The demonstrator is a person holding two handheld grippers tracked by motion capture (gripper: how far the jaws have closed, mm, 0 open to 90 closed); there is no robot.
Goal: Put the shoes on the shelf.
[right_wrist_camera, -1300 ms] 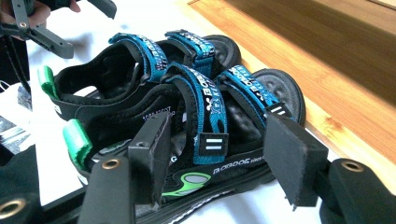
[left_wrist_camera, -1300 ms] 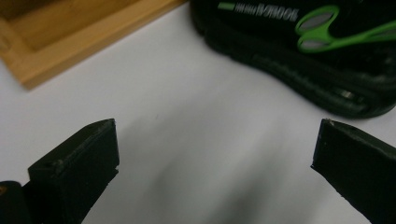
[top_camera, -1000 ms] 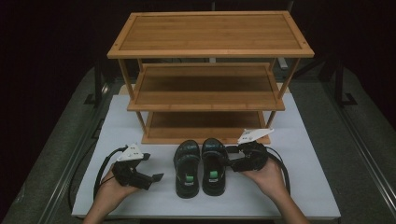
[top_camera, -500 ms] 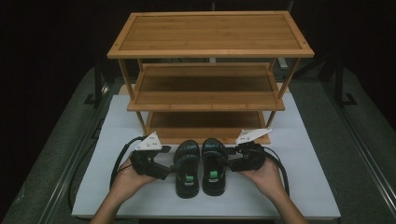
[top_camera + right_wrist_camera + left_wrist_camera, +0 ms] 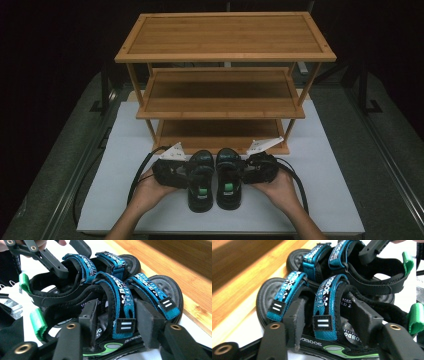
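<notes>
- The pair of black sandals with blue woven straps sits low in the middle of the high view, on the white mat — the left sandal and right sandal side by side, touching, long axes running up the frame toward the three-tier bamboo shoe rack.
- The left gripper comes in from the left; its jaws have just been closing and straddle that sandal's blue mid-strap. Whether the pads press yet I cannot tell.
- The right gripper mirrors it on the other strap, also closing, contact equally unclear.
- The rack's bottom shelf lies just beyond the toes — open, low headroom.
</notes>
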